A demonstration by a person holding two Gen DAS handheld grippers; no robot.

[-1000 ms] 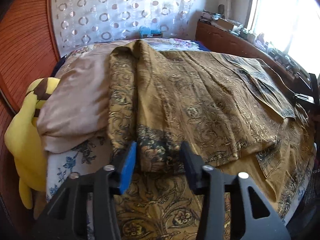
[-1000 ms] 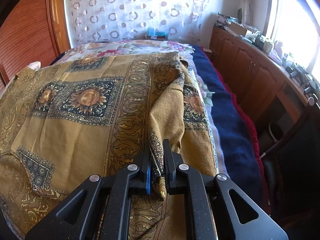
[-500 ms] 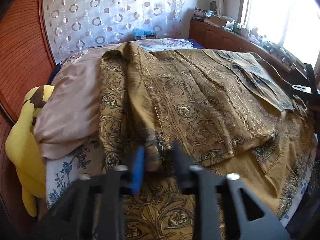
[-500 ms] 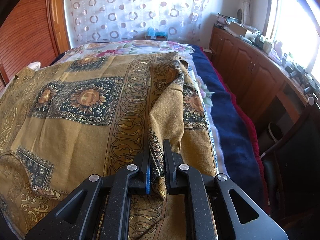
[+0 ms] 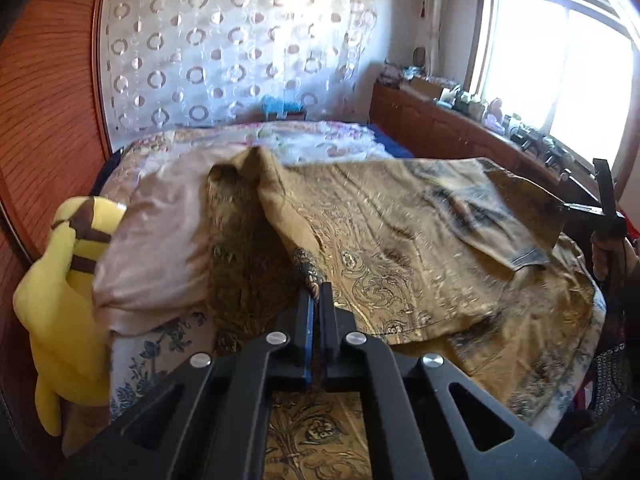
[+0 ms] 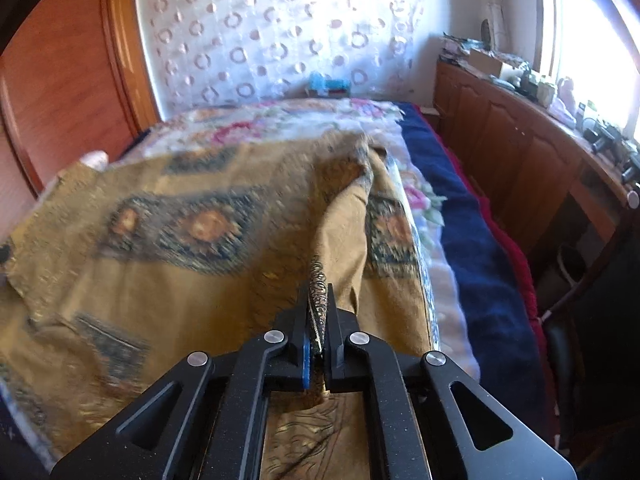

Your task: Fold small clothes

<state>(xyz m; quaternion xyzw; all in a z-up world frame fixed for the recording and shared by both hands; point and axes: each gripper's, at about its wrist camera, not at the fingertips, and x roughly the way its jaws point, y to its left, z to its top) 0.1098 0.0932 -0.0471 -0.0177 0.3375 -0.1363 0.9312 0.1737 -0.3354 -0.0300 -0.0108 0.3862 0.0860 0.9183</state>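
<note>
Bed (image 5: 152,364) under both tools: gold cloth (image 5: 400,248) runs straight fwd from each, left gripper (image 5: 316,300) & right gripper (image 6: 318,308) both pinching its near hem, ridges running away, so next pull likely goes fwd.

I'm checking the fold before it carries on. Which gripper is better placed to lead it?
Neither clearly: both are shut on the gold patterned cloth. The left gripper pinches a raised edge beside the beige pillow; the right gripper pinches a ridge near the bed's blue blanket. They should probably move together.
</note>
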